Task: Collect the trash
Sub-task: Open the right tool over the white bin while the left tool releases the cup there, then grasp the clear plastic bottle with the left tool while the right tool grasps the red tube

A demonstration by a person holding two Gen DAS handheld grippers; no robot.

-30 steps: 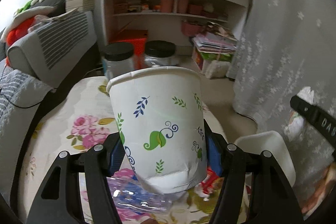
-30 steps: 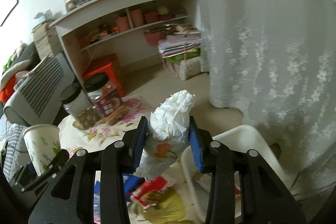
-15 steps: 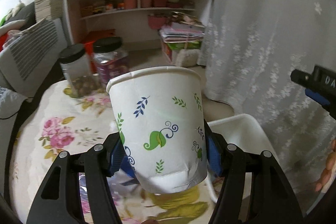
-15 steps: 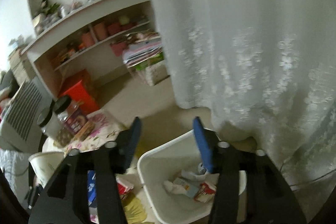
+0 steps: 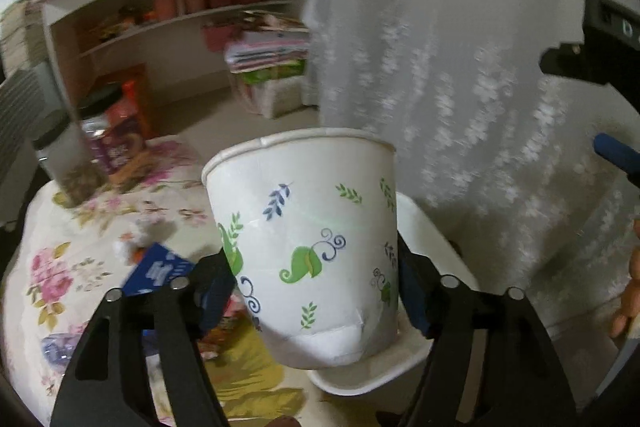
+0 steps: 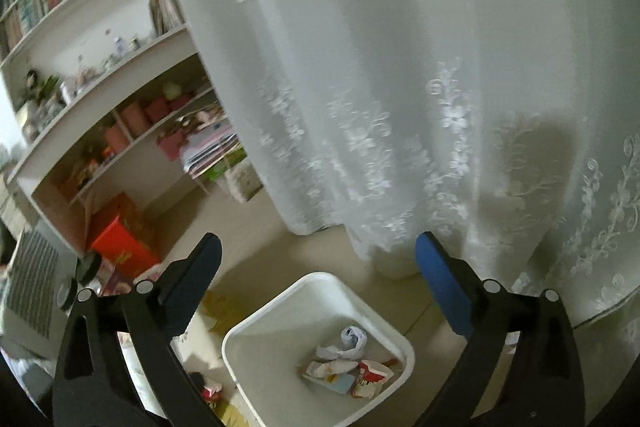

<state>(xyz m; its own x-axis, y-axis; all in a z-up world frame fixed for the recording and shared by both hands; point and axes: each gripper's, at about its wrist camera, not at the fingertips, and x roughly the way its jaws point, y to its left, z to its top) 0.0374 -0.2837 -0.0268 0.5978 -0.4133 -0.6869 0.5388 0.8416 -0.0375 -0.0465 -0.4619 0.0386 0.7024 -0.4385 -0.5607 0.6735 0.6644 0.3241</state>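
My left gripper (image 5: 312, 291) is shut on a white paper cup (image 5: 308, 247) with green and blue leaf prints, held upright beside the white trash bin (image 5: 424, 235), whose rim shows behind and below it. My right gripper (image 6: 316, 267) is open and empty above the same white bin (image 6: 280, 311). Crumpled tissue (image 6: 352, 341) and wrappers (image 6: 368, 377) lie in the bin's bottom. A blue packet (image 5: 160, 267) and a small white wad (image 5: 124, 251) lie on the floral tablecloth (image 5: 68, 267).
A white lace curtain (image 6: 400, 87) hangs just behind the bin. Two black-lidded jars (image 5: 92, 143) stand at the table's far edge. A bookshelf (image 5: 180, 7) and a red box (image 6: 120, 251) are on the floor side. The right gripper's tool (image 5: 600, 43) shows at the right.
My right gripper opened and let the crumpled tissue fall into the bin, then rose over it. My left gripper carried the cup rightward toward the bin.
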